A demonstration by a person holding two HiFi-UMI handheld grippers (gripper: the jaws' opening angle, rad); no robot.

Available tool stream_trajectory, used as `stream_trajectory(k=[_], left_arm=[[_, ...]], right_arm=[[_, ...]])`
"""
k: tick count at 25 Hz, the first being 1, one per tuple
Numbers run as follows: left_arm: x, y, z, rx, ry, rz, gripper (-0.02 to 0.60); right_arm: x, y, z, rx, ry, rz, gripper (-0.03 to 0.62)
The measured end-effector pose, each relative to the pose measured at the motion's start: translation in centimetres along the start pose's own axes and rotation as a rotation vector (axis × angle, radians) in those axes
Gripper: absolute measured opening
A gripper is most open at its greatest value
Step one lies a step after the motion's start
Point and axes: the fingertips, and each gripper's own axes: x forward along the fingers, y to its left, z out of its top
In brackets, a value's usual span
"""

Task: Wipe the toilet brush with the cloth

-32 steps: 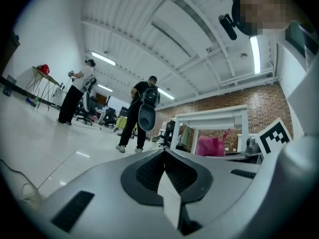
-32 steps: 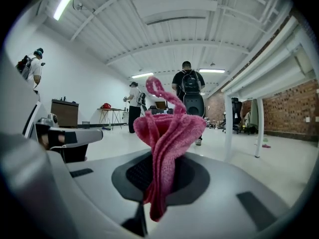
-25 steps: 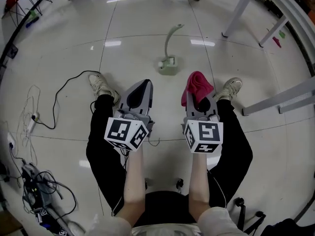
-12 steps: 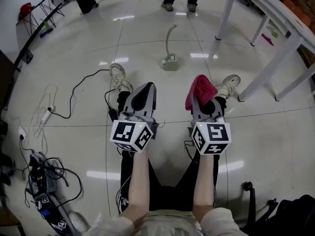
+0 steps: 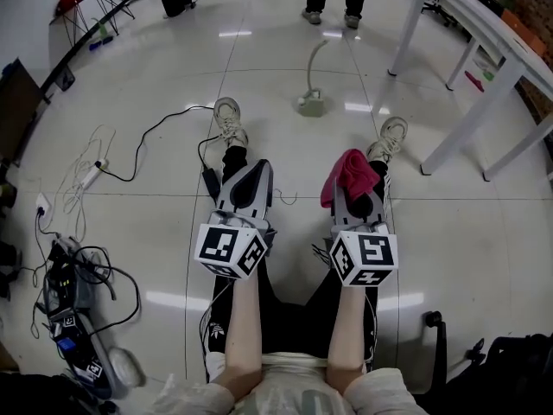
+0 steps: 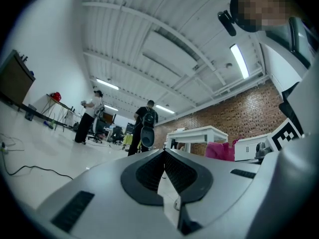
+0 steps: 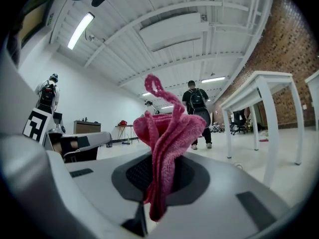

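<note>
The toilet brush (image 5: 313,76) lies on the white tiled floor ahead of me, its pale green curved handle running away from its square head. My right gripper (image 5: 350,180) is shut on a pink cloth (image 5: 347,174), which bunches up above the jaws (image 7: 167,148). My left gripper (image 5: 251,173) is shut with nothing in it; its dark pads (image 6: 158,172) meet. Both grippers are held side by side above my legs, well short of the brush.
A person's feet (image 5: 331,14) stand just beyond the brush. White table legs (image 5: 458,124) rise at the right. Cables and a power strip (image 5: 91,175) trail over the floor at the left. My own shoes (image 5: 228,118) point toward the brush.
The view has travelled forward across the floor: the brush now lies farther ahead and the table legs have shifted. Both grippers keep their side-by-side pose, the cloth still held.
</note>
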Motion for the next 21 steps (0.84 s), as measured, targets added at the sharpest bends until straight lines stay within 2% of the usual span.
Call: stream_trajectory(k=[6, 21], left_arm=[[-1.9, -0.3, -0.5, 0.01, -0.002, 0.001, 0.003], [-1.3, -0.2, -1.5, 0.025, 0.005, -0.018, 0.003]], right_arm=[[-1.2, -0.2, -0.7, -0.017, 0.003, -0.007, 0.032], [-0.8, -2.4, -1.5, 0.024, -0.01, -0.034, 0.032]])
